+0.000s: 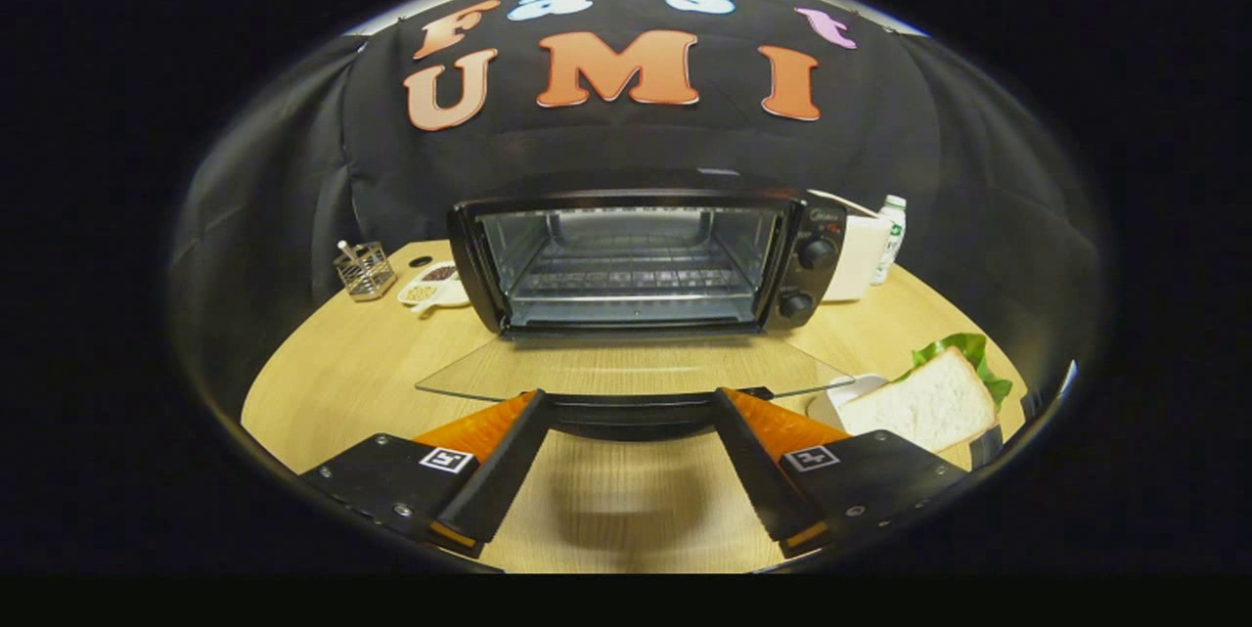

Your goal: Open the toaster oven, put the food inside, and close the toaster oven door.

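Looking along the gripper [631, 402], I see its jaws spread wide, holding nothing, with the dark handle [631, 412] of the toaster oven door [626, 368] lying across the gap at their tips. I cannot tell whether the tips touch the handle or just sit beside it. The glass door is folded down flat, level above the desk [323, 382], reaching from the oven's mouth out toward me.

The toaster oven [641, 260] stands beyond the jaws, toward the far edge of the desk, its cavity open and the wire rack [631, 280] visible inside. Two knobs [807, 275] sit one above the other on its right panel.

The food, a sandwich [924, 402] of white bread with green lettuce showing behind it, lies on a white plate [831, 402] near the desk's right edge, just beside the right jaw and right of the open door.

At the far left corner of the desk I see a small wire basket [364, 270] and a white dish [435, 287] with something dark in it. Behind the oven on the right are a white box-like thing [859, 260] and a small bottle [890, 236].
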The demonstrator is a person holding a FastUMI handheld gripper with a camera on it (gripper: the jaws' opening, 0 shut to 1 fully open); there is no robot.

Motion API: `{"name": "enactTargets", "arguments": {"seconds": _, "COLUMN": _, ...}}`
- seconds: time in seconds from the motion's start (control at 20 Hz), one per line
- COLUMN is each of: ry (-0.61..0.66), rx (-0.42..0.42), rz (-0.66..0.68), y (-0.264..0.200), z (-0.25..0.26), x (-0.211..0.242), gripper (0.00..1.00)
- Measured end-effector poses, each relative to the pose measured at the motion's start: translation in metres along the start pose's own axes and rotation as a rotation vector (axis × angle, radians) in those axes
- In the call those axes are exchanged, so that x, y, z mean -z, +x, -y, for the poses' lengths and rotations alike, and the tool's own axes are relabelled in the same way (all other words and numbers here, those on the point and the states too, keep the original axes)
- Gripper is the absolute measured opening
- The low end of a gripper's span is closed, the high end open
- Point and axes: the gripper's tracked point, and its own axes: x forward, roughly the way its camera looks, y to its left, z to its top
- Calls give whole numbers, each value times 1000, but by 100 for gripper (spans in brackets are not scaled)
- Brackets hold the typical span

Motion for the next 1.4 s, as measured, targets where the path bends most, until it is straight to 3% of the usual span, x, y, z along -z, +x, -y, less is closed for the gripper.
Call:
{"name": "enactTargets", "arguments": {"seconds": 0.45, "ry": 12, "rx": 0, "rz": -117, "y": 17, "z": -1, "x": 50, "gripper": 100}}
{"name": "enactTargets", "arguments": {"seconds": 0.95, "ry": -32, "rx": -36, "rz": 12, "y": -21, "z": 19, "x": -22, "gripper": 99}}
{"name": "enactTargets", "arguments": {"seconds": 1.4, "ry": -50, "rx": -2, "rz": 39, "y": -52, "z": 93, "x": -74, "gripper": 100}}
